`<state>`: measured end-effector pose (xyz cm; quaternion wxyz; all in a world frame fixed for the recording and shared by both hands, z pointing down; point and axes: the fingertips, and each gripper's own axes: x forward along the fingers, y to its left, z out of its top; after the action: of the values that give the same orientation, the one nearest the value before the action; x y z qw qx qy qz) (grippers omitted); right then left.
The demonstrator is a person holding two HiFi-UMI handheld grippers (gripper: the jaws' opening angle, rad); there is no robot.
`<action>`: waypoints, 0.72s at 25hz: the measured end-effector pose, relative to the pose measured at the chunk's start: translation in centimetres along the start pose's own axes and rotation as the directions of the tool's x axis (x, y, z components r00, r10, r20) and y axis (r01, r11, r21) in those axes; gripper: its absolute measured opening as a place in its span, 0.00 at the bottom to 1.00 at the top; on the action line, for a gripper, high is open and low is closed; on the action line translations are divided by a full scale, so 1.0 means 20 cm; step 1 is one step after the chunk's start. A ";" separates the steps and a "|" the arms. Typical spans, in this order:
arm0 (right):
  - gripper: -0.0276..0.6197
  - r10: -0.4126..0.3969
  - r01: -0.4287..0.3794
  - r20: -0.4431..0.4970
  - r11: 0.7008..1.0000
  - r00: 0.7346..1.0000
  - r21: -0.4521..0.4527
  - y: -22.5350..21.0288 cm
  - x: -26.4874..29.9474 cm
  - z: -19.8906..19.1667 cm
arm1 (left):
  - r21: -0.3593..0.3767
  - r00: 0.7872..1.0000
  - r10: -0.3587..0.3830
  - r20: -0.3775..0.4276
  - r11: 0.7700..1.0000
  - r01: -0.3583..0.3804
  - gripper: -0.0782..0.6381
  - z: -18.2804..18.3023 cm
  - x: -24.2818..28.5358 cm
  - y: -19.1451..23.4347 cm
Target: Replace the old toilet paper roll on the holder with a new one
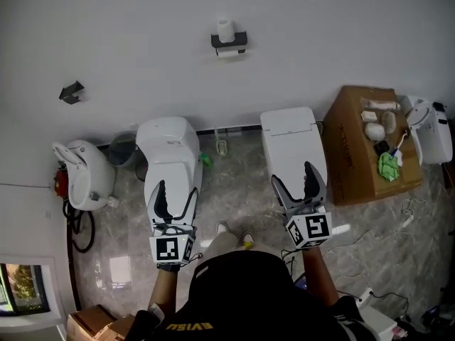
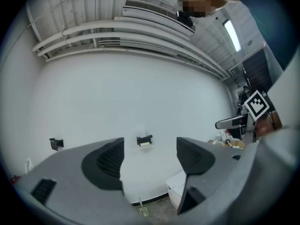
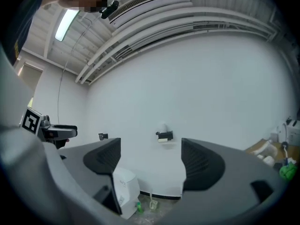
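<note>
Both grippers empty, holder far off on the wall

The holder [image 1: 229, 41] sits small at top centre of the head view, too distant to tell how much paper its hung roll [image 1: 229, 53] carries. An upright roll [image 1: 225, 28] stands on top of it. Low in frame, the left gripper [image 1: 178, 190] and right gripper [image 1: 291, 175] each have jaws spread wide, gripping and touching nothing.

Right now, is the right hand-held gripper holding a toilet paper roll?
No, the grey right hand-held gripper has its jaws wide apart with nothing between them.
</note>
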<state>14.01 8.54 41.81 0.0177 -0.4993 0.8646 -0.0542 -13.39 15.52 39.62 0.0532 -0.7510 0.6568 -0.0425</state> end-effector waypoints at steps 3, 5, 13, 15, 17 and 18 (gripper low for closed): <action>0.66 0.010 -0.010 0.004 1.000 1.000 0.002 -0.04 0.05 0.00 | 0.004 1.000 -0.011 -0.001 1.000 0.011 0.61 0.00 0.10 -0.01; 0.66 0.013 -0.013 -0.002 1.000 1.000 -0.003 -0.06 0.09 -0.02 | 0.003 1.000 -0.015 0.000 1.000 0.015 0.61 -0.01 0.16 -0.01; 0.66 0.011 -0.012 -0.025 0.999 1.000 -0.040 -0.17 0.35 -0.05 | -0.019 0.999 -0.035 0.004 0.999 0.035 0.61 -0.12 0.49 0.03; 0.66 0.007 -0.008 -0.026 0.998 1.000 -0.055 -0.22 0.46 -0.04 | -0.024 0.999 -0.047 0.007 0.999 0.047 0.61 -0.14 0.63 0.06; 0.66 -0.003 0.001 -0.031 0.997 1.000 -0.071 -0.27 0.59 -0.04 | -0.031 0.998 -0.057 0.010 0.998 0.057 0.61 -0.16 0.79 0.09; 0.66 -0.008 0.006 -0.035 0.997 0.999 -0.075 -0.31 0.67 -0.03 | -0.036 0.998 -0.060 0.013 0.998 0.060 0.61 -0.16 0.88 0.12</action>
<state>12.54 -5.96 43.47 -0.0164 -0.5016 0.8644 -0.0308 -13.74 -2.29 42.40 0.0424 -0.7715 0.6343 -0.0275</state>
